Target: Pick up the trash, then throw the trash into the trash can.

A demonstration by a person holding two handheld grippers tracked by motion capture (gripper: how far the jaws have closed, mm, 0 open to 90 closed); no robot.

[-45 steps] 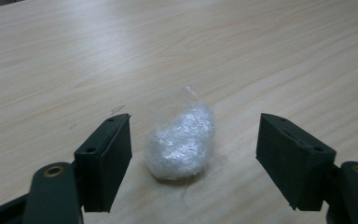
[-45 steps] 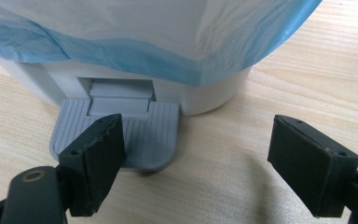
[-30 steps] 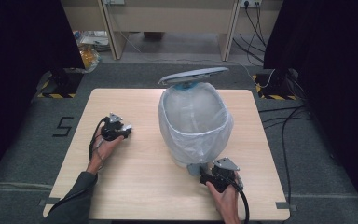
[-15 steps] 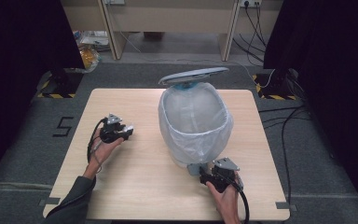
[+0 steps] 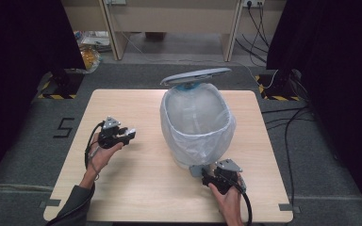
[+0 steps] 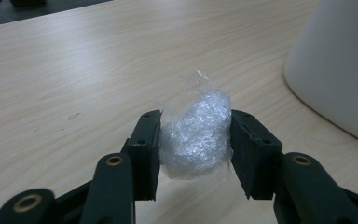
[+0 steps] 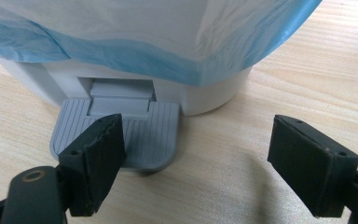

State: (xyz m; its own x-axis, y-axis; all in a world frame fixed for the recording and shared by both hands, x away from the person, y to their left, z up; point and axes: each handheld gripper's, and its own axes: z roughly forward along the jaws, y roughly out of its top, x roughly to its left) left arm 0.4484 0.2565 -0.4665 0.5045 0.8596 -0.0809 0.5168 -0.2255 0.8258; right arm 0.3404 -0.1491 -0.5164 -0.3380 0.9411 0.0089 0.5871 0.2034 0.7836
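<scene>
Wad [image 6: 195,135]: crumpled clear plastic film | clamped between left tool [image 6: 196,140] pads

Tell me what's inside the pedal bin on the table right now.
The pedal bin stands with its lid up, lined with a pale plastic bag. The part of the inside that shows holds nothing. Its near wall hides the bottom, so anything lying there can't be seen.

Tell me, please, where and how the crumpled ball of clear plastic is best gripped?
Across its middle, as the left gripper has it now: one pad on each side of the plastic ball. It is soft, roughly round and lumpy, so a squeeze at the widest part probably holds best; the thin wisp on top would likely slip.
</scene>
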